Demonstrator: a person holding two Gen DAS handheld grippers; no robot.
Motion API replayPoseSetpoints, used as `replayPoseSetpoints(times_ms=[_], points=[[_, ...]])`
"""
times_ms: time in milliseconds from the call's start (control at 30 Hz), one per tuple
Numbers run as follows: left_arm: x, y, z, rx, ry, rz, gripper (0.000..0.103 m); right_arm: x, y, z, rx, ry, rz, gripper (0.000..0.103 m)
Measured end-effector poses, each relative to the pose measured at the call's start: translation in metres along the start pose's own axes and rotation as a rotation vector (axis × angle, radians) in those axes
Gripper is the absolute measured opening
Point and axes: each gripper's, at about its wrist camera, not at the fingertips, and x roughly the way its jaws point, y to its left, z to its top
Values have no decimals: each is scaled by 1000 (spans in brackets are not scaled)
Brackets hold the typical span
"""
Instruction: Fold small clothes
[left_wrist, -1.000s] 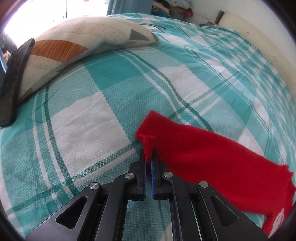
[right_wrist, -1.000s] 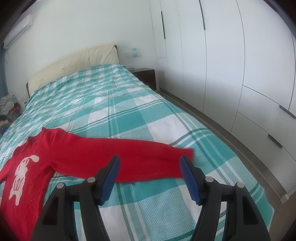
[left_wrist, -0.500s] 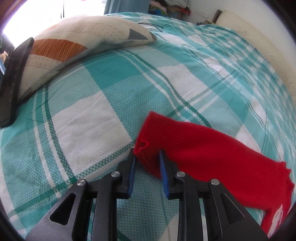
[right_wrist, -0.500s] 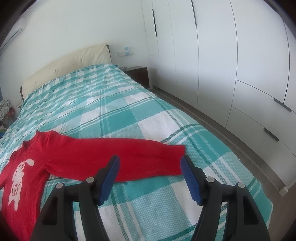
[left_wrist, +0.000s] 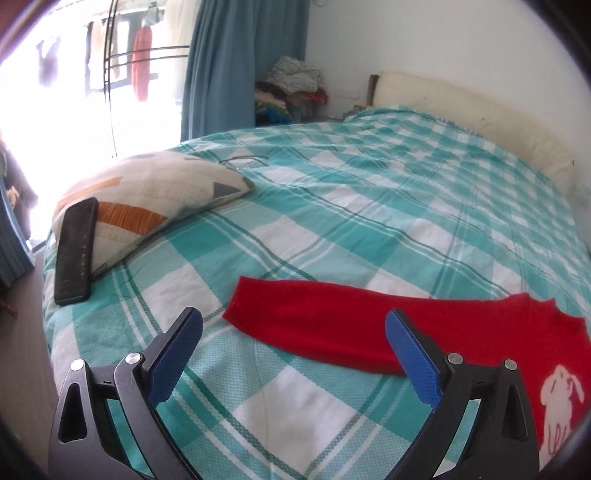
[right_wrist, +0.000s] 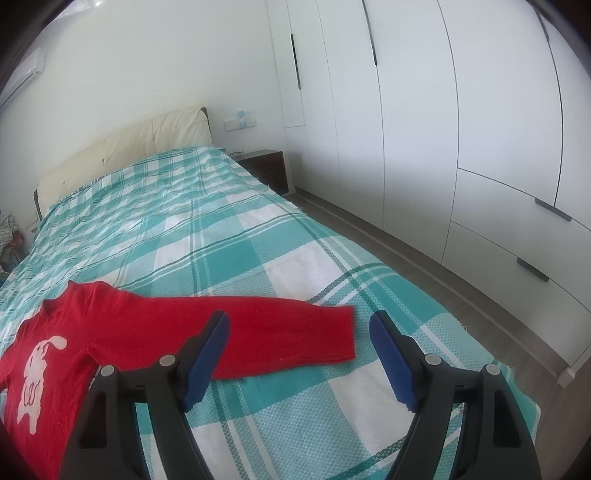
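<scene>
Red sweater (left_wrist: 369, 328) lay flat on the teal plaid bedspread (left_wrist: 332, 206), both sleeves spread out sideways. Its left sleeve stretched across just ahead of the left gripper (left_wrist: 293, 341), the cuff ending ahead of the left-hand finger, cloth and pads apart. That gripper stood wide open and held nothing. 1 second before it had been pinched shut on the cuff's edge; half a second before it was partly open around it, and it had since let go and drawn back higher. The right gripper (right_wrist: 299, 349) hung equally wide and empty, with the other sleeve's cuff (right_wrist: 340, 334) lying between and just beyond its fingers, much as before. A phone (left_wrist: 75, 251) leaned on a patterned pillow (left_wrist: 155, 195) far ahead-left of the left gripper.
</scene>
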Motion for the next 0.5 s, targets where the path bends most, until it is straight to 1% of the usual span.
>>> replayPoseSetpoints(times_ms=[67,100,200,300,367,500], points=[[0,-16,-8,24,26,-62,100,0,-2,0,6,-2,-6,78],[2,-22,-11,38,46,-81,100,1,-3,0,8,-2,-9,78],[8,-37,-15,73,73,-96,100,2,-4,0,9,0,-13,78],[11,-42,-16,72,81,-100,100,4,-3,0,6,5,-9,78],[15,-42,-16,64,97,-101,100,7,-2,0,6,9,-5,79],[19,-36,-18,19,134,-126,100,10,0,-1,0,16,2,79]])
